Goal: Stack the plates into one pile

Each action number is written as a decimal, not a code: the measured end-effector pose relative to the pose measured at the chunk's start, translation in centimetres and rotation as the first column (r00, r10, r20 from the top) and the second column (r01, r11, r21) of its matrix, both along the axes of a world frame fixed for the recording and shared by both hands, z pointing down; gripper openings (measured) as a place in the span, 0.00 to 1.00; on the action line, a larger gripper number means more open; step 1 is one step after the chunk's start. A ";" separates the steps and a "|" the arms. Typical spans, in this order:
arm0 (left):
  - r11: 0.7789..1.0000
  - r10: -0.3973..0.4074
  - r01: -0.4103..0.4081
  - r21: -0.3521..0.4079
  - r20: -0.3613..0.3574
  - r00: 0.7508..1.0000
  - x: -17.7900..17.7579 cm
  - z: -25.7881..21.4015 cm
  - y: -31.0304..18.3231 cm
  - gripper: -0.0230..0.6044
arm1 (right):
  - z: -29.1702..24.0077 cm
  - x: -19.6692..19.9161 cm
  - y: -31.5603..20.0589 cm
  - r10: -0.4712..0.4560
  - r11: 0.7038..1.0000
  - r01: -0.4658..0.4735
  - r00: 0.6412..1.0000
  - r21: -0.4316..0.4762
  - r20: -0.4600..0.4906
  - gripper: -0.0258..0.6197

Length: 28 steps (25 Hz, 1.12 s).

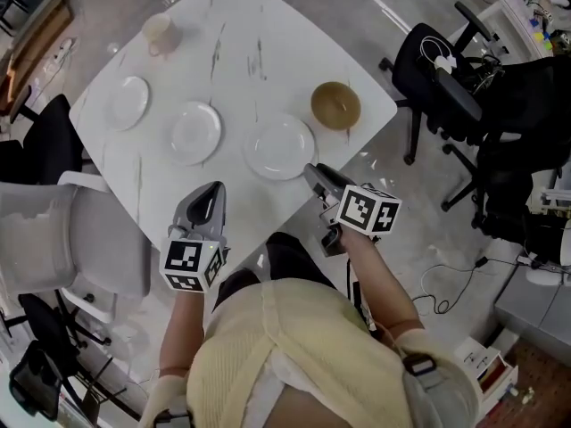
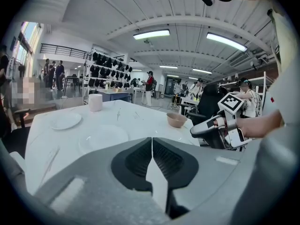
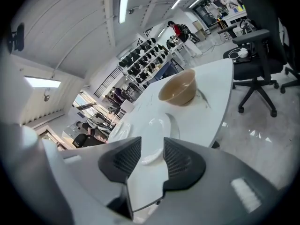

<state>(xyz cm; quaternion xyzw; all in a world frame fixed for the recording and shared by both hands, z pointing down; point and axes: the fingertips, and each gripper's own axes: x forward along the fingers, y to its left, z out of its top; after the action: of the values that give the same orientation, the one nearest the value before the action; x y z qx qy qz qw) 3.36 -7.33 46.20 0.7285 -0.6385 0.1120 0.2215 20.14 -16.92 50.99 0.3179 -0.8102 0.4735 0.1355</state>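
Note:
Three white plates lie apart in a row on the white marble table point(image 1: 241, 25): a small plate point(image 1: 127, 102), a middle plate point(image 1: 195, 133) and a large plate point(image 1: 279, 146). My left gripper point(image 1: 211, 191) hovers over the table's near edge in front of the middle plate point(image 2: 103, 137), its jaws shut and empty point(image 2: 152, 142). My right gripper point(image 1: 312, 173) sits just short of the large plate's near rim. It is open point(image 3: 152, 139) with nothing between its fingers, and the large plate point(image 3: 159, 128) lies beyond the gap.
A brown bowl point(image 1: 335, 105) stands right of the large plate, and a pale cup point(image 1: 161, 34) sits at the far left corner. A grey chair point(image 1: 80, 239) is at the left, black office chairs point(image 1: 446, 69) at the right. People stand in the background.

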 end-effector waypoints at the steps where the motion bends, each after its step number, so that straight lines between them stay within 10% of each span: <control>1: 1.000 -0.002 0.002 -0.003 0.001 1.000 0.2 0.2 -0.3 0.05 | 0.2 0.3 -0.3 0.003 1.000 -0.003 1.000 -0.011 0.001 0.24; 28: 0.998 -0.035 0.035 -0.045 0.004 0.999 1.5 1.8 -3.2 0.05 | 3.7 1.2 -3.4 0.039 0.992 -0.052 0.993 -0.118 -0.112 0.24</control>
<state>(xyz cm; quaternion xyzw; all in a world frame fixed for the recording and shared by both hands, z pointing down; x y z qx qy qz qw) 4.86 -10.55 47.99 0.7119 -0.6487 0.1236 0.2389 21.37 -20.36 54.66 0.3531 -0.7640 0.5063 0.1879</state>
